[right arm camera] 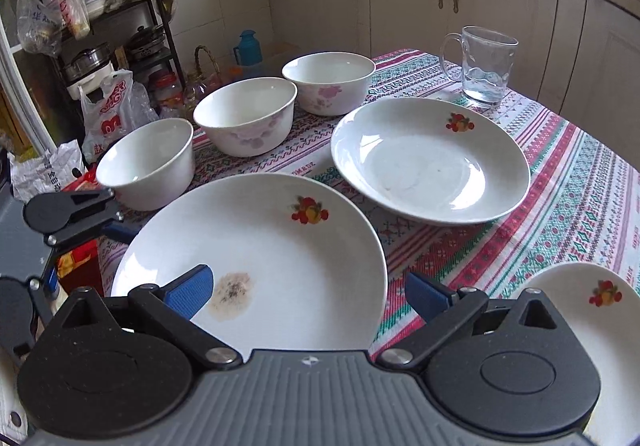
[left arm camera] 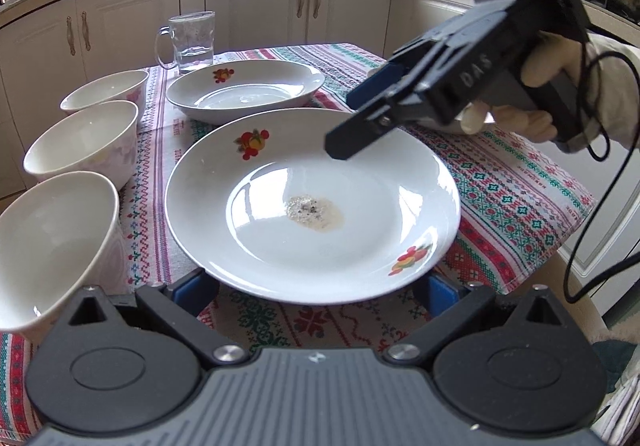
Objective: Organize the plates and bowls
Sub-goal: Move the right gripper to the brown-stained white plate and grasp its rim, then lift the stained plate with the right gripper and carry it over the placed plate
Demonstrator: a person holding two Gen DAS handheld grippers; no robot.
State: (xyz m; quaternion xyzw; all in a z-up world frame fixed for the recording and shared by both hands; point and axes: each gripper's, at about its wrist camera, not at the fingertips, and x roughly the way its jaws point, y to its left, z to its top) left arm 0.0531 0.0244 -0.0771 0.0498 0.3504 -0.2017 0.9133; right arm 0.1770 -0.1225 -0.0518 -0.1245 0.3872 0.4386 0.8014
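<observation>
A white plate with fruit prints and a brown stain [left arm camera: 312,206] lies on the patterned tablecloth [left arm camera: 516,206]; it also shows in the right wrist view [right arm camera: 264,254]. My left gripper [left arm camera: 316,290] is open, its blue pads [left arm camera: 192,288] wide apart at the plate's near rim. My right gripper [right arm camera: 308,294] is open over the same plate's right edge, one pad [right arm camera: 190,290] above the plate, the other beyond its rim; it shows in the left wrist view [left arm camera: 360,118]. A second plate [right arm camera: 430,160] lies behind. Three white bowls [right arm camera: 246,116] stand in a row at the left.
A glass mug [right arm camera: 482,64] with a little water stands at the table's far corner. A third plate [right arm camera: 592,326] sits at the near right edge. Kitchen cabinets [left arm camera: 260,6] lie behind; a cluttered shelf and bags [right arm camera: 104,46] stand left of the table.
</observation>
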